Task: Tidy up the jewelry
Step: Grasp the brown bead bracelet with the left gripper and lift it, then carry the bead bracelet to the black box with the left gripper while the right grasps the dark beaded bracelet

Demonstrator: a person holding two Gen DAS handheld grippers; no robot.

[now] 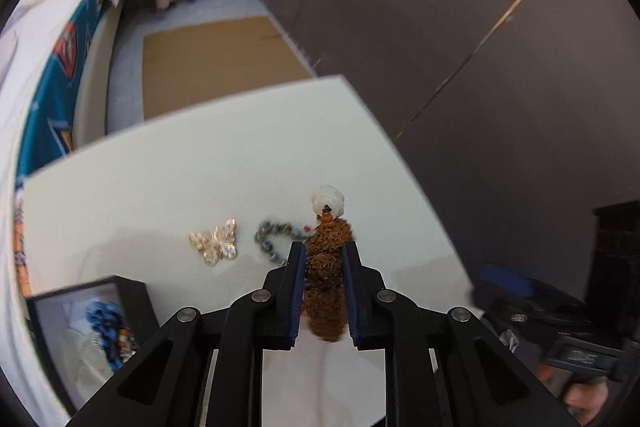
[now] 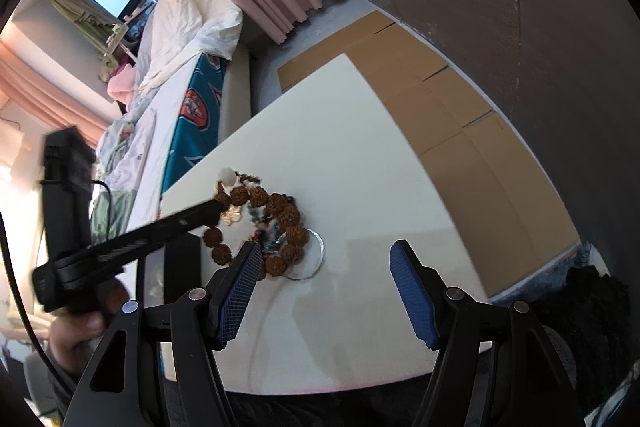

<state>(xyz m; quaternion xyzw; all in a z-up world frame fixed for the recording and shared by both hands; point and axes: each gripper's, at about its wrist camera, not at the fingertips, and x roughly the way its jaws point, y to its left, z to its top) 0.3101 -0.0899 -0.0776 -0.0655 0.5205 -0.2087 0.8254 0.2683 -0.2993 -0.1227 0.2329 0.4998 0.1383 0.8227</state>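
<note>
Bracelet of brown beads (image 1: 325, 269) pinched in left gripper (image 1: 323, 251) fingers above tabletop (image 1: 160, 187), right gripper (image 2: 324, 257) fingers spread wide

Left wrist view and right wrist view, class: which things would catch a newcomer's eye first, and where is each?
First, the loop of knobbly brown seed beads with a white bead, clamped in the left gripper above the white table. Left of it on the table lie a sparkling gold butterfly brooch and a grey-blue bead bracelet. The right gripper hangs open nearby.
</note>
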